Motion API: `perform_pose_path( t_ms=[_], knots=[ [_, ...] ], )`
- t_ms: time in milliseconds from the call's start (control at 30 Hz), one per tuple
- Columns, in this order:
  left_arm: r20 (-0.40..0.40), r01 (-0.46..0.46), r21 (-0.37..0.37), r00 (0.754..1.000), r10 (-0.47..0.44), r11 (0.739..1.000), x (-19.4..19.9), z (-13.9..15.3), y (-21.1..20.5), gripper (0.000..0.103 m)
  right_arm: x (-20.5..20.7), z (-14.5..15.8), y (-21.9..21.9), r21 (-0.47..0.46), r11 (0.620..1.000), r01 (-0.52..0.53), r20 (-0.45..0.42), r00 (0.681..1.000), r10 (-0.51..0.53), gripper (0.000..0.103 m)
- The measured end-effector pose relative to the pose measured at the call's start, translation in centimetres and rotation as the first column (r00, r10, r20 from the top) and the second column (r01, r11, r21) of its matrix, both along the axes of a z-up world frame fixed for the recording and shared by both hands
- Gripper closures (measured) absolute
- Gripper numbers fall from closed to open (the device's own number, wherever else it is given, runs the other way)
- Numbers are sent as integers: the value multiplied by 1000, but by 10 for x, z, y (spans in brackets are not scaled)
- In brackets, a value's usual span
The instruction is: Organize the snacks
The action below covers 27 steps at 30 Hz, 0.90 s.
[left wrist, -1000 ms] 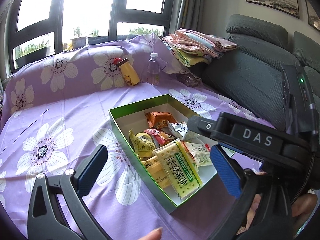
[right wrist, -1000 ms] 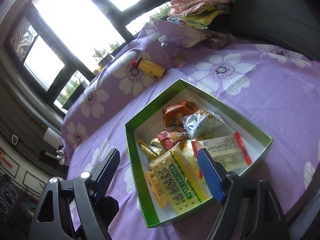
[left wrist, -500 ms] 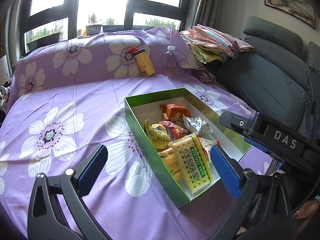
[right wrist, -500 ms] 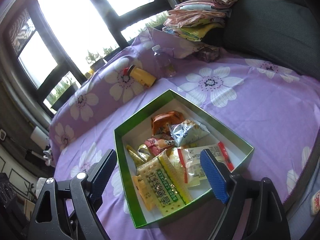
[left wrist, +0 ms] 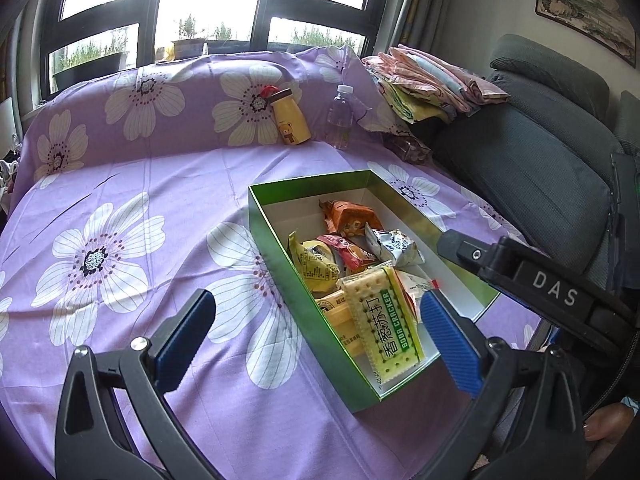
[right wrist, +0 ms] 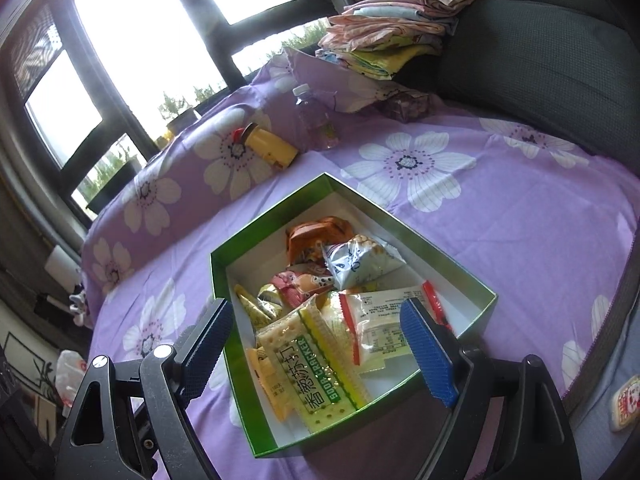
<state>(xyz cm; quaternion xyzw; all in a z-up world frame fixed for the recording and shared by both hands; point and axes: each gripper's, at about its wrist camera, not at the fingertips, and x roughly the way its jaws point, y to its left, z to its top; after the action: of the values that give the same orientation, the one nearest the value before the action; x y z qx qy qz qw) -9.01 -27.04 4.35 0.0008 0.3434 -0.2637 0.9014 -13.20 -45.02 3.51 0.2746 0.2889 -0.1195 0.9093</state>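
Observation:
A green box [left wrist: 280, 264] [right wrist: 224, 280] sits on the purple flowered cloth and holds several snack packs. A soda cracker pack [left wrist: 384, 320] [right wrist: 316, 368] lies at its near end, with an orange pack [left wrist: 352, 216], a silver pack [right wrist: 356, 260] and a clear red-edged pack [right wrist: 384, 324] beside it. My left gripper [left wrist: 316, 336] is open and empty, held above the box's near left side. My right gripper [right wrist: 320, 352] is open and empty, just above the box's near end. Its black body [left wrist: 536, 284] shows in the left wrist view.
A yellow bottle [left wrist: 290, 118] and a clear water bottle [left wrist: 340, 116] lean at the cloth's raised back edge. Folded cloths [left wrist: 432, 80] lie on a grey sofa [left wrist: 540, 160] at the right. A small snack pack [right wrist: 626, 404] lies beyond the table's right edge.
Both grippers have drawn back and up from the box, so it looks smaller and farther. The right gripper's body has shifted right in the left wrist view. The snacks have not moved.

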Motion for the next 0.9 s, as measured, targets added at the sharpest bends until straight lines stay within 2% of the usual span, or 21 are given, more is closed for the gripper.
perform_pose_path(
  t_ms=[900],
  knots=[
    [-11, 4, -22, 1000, -5, 1000, 2, 0, 9, 0, 7, -2, 8, -39, 999, -6, -38, 999, 4, 18]
  ],
)
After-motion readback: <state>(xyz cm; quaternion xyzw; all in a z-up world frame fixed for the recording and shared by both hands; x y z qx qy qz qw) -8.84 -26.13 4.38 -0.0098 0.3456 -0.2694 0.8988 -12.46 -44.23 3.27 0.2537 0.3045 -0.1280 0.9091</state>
